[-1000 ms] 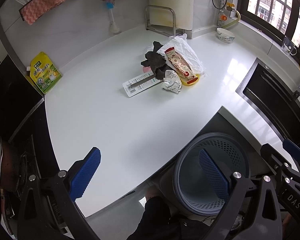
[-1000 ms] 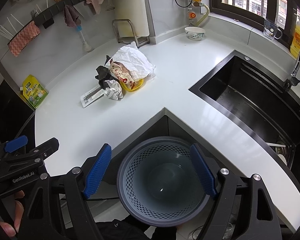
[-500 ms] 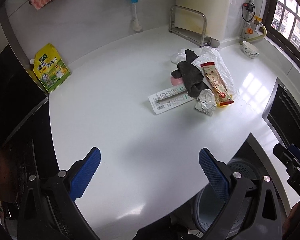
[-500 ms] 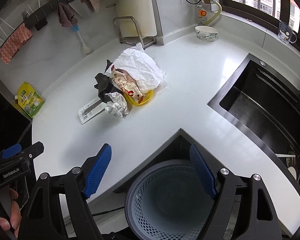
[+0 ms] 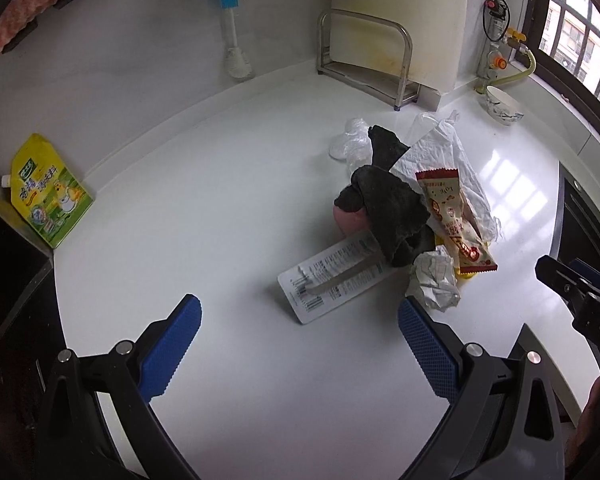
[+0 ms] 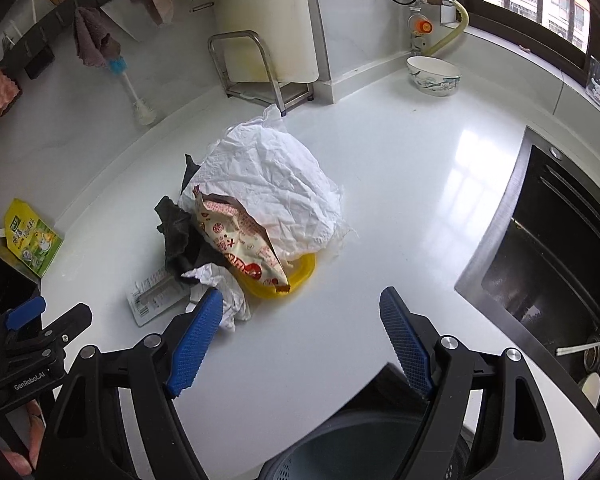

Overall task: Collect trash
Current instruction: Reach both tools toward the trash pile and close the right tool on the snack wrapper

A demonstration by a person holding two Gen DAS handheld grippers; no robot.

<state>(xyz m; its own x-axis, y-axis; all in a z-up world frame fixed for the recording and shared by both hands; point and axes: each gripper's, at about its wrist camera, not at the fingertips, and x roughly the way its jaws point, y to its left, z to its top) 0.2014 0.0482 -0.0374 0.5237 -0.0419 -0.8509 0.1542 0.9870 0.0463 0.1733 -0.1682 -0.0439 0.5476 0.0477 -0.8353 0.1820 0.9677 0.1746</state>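
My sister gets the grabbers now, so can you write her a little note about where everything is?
Left gripper: open, empty, over the white counter.
Right gripper: open, empty, near the trash pile.
Pile, mid-counter: white crumpled bag, snack wrapper, yellow dish, dark cloth, paper ball, flat card package.
Bin: below the counter edge.
Done: nothing picked yet. Left: all of it.

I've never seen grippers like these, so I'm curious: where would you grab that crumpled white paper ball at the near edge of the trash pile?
Probably the crumpled paper ball is best pinched across its middle, coming down from above on the near side. It is small, bunched and sits at the pile's front edge, with bare countertop before it. Both the left gripper and right gripper are open and empty.
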